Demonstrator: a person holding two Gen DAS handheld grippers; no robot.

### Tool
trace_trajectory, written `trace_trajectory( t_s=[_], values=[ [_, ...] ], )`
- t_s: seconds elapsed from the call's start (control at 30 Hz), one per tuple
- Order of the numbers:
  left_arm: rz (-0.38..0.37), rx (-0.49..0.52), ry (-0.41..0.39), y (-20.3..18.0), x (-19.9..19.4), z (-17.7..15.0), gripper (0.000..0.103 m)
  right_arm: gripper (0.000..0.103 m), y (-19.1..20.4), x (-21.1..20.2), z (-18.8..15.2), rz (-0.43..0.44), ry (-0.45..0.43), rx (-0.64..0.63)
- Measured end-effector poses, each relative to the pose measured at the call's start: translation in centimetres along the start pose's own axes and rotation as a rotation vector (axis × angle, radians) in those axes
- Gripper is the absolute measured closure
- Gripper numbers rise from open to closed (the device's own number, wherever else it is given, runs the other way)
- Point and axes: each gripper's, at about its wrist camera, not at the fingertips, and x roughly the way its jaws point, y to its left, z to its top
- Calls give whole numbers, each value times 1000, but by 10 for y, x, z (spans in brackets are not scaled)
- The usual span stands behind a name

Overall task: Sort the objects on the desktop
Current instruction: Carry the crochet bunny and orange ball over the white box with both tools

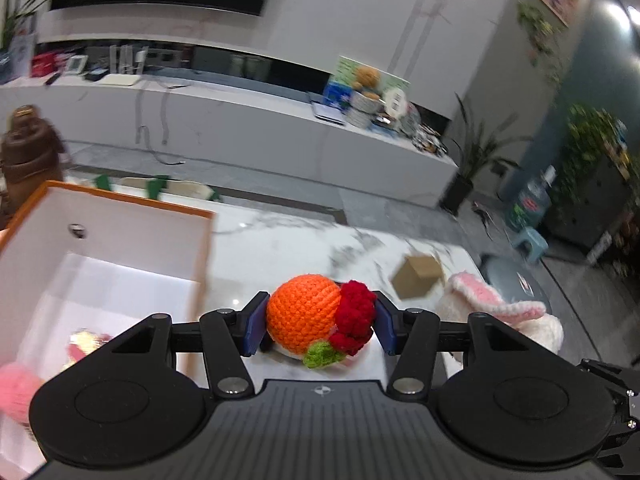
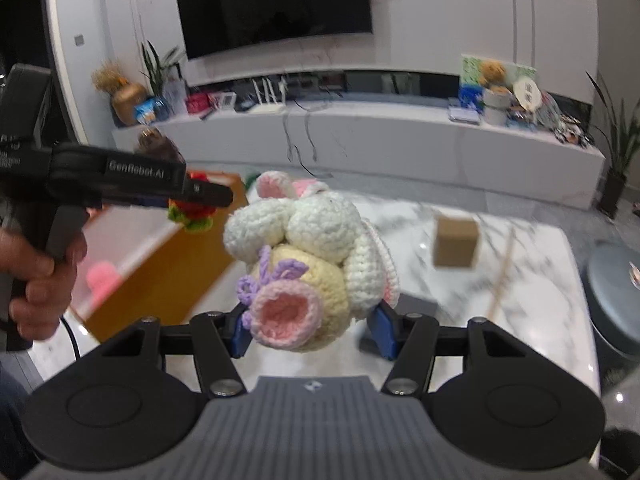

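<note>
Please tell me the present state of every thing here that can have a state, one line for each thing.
Left hand-held gripper: shut on the orange crochet ball.
Orange crochet ball: held, lifted off the table.
Right hand-held gripper: shut on the crochet rabbit.
Crochet rabbit: held, lifted, upside down or tilted.
Orange box: open, a pink thing inside.
Small cardboard box: closed, standing on the marble table.

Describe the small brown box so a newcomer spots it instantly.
Start at the white marble table. Beyond the crocheted rabbit in the right gripper, toward the far edge, stands a small cardboard box. It is the only plain brown, hard-edged cube among soft yarn toys.
</note>
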Motion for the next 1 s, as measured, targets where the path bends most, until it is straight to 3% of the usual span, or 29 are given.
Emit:
trace_trajectory(
  t_s=[0.13, 0.5, 1.0],
  values=[
    [34, -56, -19, 34, -11, 12, 41, 43, 32, 16, 16, 35, -29, -21],
    [116, -73, -27, 91, -38, 17, 41, 43, 101, 58, 37, 116, -25, -104],
    [235, -29, 103, 148, -30, 9, 41, 43, 167, 116, 48, 140, 23, -201]
  ],
)
